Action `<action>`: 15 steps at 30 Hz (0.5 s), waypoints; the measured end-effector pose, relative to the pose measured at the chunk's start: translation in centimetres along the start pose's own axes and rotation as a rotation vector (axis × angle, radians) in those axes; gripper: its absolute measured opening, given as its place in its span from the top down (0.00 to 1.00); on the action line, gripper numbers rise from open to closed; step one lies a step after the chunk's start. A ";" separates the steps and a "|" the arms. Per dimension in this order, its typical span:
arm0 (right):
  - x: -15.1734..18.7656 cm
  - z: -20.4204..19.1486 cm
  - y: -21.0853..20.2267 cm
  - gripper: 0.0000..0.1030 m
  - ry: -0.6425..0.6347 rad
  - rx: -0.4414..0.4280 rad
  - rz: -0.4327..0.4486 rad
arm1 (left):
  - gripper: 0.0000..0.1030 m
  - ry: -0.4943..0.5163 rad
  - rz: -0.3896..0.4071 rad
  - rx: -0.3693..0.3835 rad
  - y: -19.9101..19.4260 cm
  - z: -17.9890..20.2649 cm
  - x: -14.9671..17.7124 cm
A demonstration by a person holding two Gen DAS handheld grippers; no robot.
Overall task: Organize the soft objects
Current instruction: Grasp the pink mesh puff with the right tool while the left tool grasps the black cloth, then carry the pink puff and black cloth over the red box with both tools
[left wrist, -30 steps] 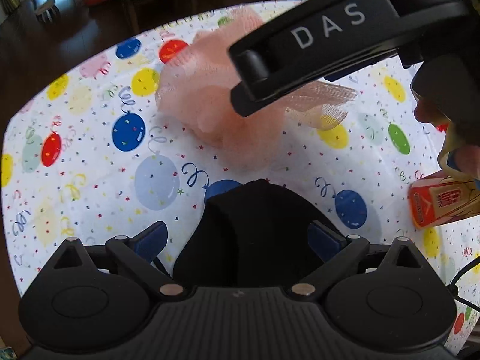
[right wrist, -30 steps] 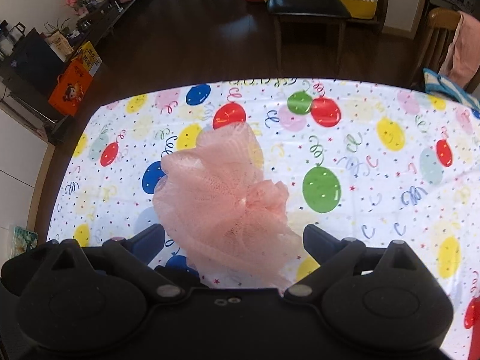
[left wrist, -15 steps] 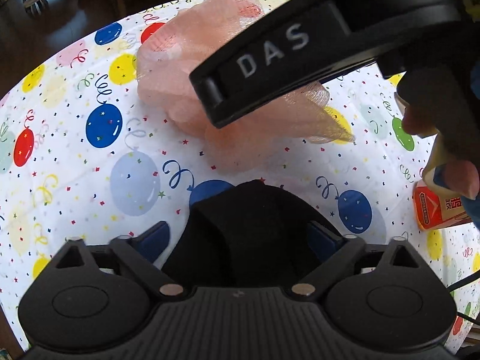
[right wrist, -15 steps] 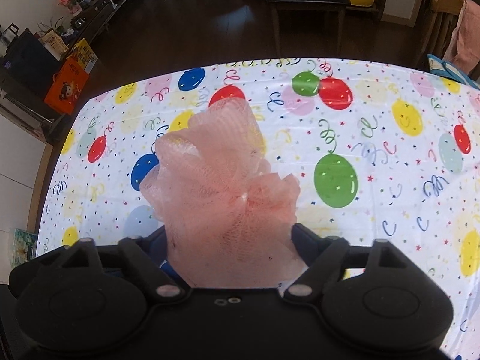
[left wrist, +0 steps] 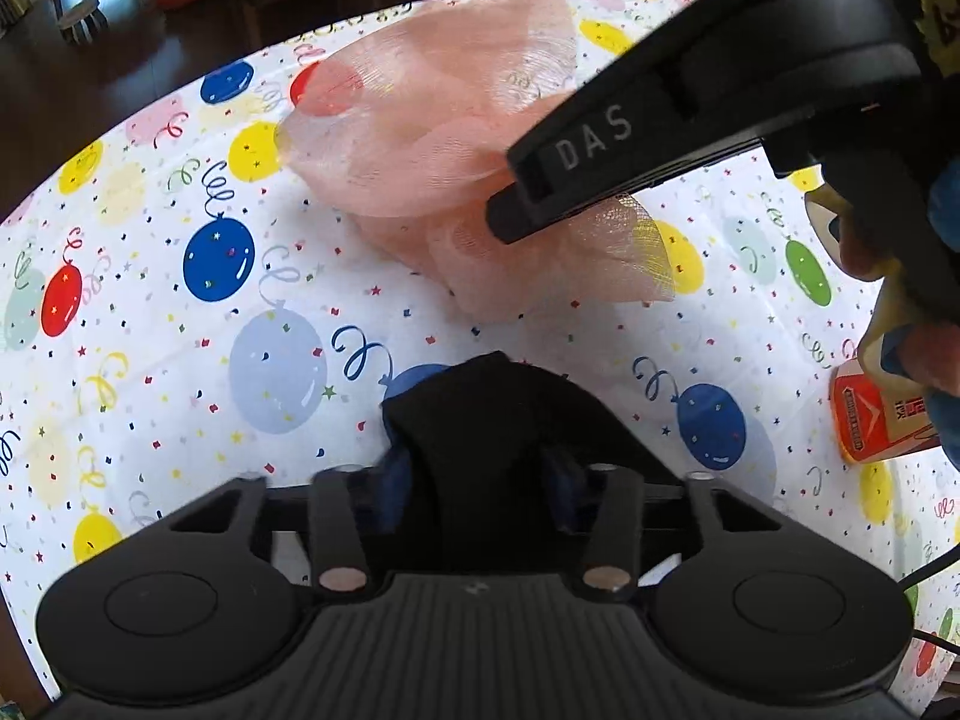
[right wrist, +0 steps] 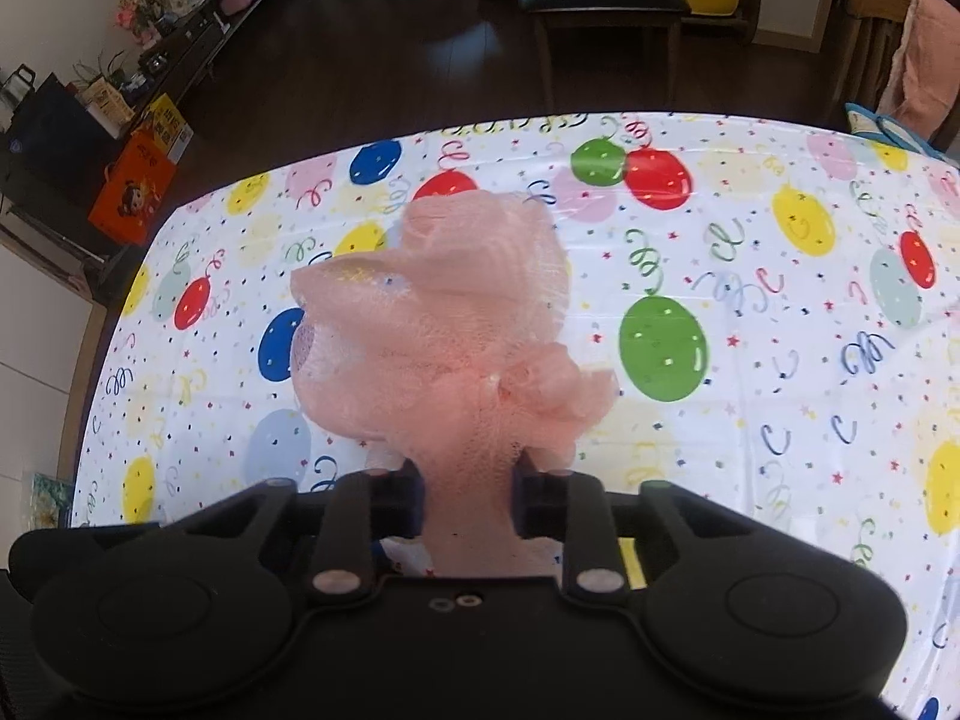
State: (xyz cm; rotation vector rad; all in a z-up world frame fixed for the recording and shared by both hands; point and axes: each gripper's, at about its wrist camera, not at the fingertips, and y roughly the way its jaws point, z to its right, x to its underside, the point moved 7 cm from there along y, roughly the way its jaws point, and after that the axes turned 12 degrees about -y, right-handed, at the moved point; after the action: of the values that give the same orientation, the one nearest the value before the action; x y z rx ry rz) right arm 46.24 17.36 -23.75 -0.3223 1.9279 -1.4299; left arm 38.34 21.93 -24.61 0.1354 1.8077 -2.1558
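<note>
Gripping the pink mesh pouf (right wrist: 444, 324) at its gathered neck, the right gripper (right wrist: 468, 498) has its fingers narrowed hard onto the netting, with the puffed body billowing ahead of the fingertips, apparently off the balloon tablecloth (right wrist: 750, 420). The left gripper (left wrist: 480, 468) has its fingers drawn in on a black soft item (left wrist: 486, 420), which bulges forward between them; what that item is I cannot tell. Seen from the left wrist, the pouf (left wrist: 432, 120) floats ahead of the left fingers, beyond the black bundle.

Judging by this, both pieces are picked up and in carry. Next comes choosing a spot and setting them down together, opening only once the netting rests.

Ahead and right of the right fingers lies broad bare cloth; the far table edge sits well beyond. An orange carton (left wrist: 876, 414) stands right of the left fingers, worth avoiding.
</note>
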 end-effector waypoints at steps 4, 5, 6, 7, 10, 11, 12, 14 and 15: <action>0.2 0.5 -0.8 0.83 0.012 0.019 0.021 | 0.71 0.001 0.018 -0.001 -0.6 0.2 0.0; 0.2 0.6 -1.1 0.84 0.015 0.023 0.024 | 0.73 -0.002 0.023 0.001 -0.7 0.2 0.0; 0.3 0.8 -1.3 0.84 0.017 0.028 0.028 | 0.77 -0.008 0.028 0.005 -0.9 0.3 0.0; 0.3 0.9 -1.6 0.85 0.019 0.030 0.033 | 0.86 -0.015 0.036 0.009 -1.1 0.3 -0.1; 0.4 1.2 -2.8 0.86 0.023 0.036 0.053 | 0.90 -0.042 0.057 0.031 -2.0 0.3 -0.4; 0.5 1.4 -3.3 0.86 0.024 0.038 0.061 | 0.90 -0.039 0.068 0.030 -2.4 0.4 -0.4; 0.5 1.5 -3.7 0.86 0.025 0.038 0.068 | 0.91 -0.036 0.076 0.028 -2.7 0.5 -0.5; 0.6 1.7 -4.8 0.86 0.027 0.043 0.084 | 0.93 -0.032 0.088 0.033 -3.1 1.0 -0.4; 0.6 1.8 -5.4 0.86 0.027 0.044 0.093 | 0.93 -0.030 0.096 0.034 -3.3 1.2 -0.4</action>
State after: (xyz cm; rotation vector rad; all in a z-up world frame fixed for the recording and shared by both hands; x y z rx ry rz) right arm 45.91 13.78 -19.32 -0.1919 1.9046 -1.4202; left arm 37.87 21.34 -21.15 0.1930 1.7124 -2.1113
